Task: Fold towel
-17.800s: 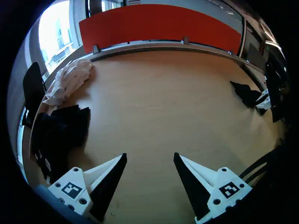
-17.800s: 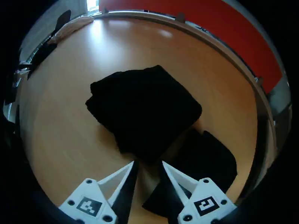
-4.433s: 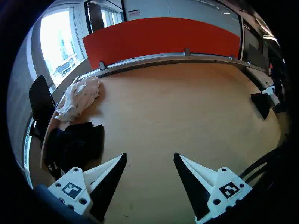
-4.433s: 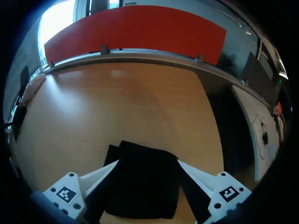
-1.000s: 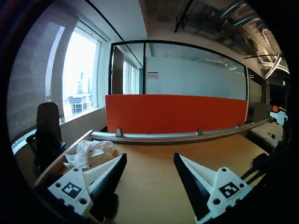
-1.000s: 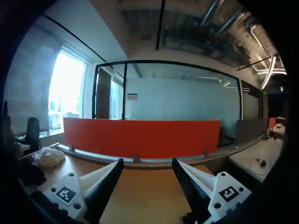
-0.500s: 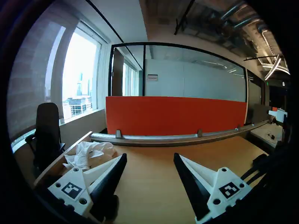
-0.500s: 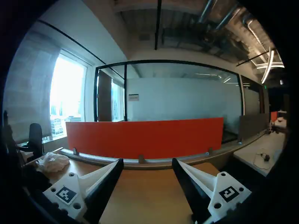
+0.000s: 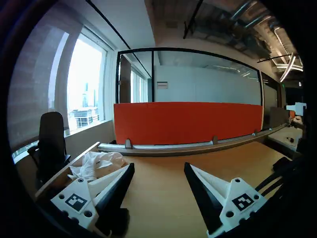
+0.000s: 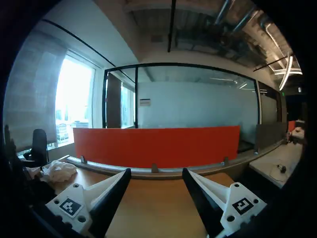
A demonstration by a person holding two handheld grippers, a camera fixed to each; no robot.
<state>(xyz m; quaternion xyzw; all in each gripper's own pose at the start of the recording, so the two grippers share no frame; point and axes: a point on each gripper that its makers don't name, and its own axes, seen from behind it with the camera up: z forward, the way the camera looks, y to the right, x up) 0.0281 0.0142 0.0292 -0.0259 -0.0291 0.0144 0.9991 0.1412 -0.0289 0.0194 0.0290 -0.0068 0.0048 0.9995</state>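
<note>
**Left gripper** (image 9: 159,165): two wedge-shaped white plastic fingers (image 9: 226,191) taper to points, and their inner faces are lined with black pads (image 9: 115,193). Each finger base carries a square black-and-white fiducial tag (image 9: 76,201) ringed by round screw holes (image 9: 80,180). Black cables (image 9: 273,178) run beside one finger.

**Right gripper** (image 10: 155,170): the same white wedges, black inner faces and square tags (image 10: 242,206).

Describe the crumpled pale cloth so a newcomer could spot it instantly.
Start at the long orange partition along the back of the wooden desk and follow it to its window end. There, near the black chair, lies the crumpled white cloth, the one pale, unfolded heap.
</note>
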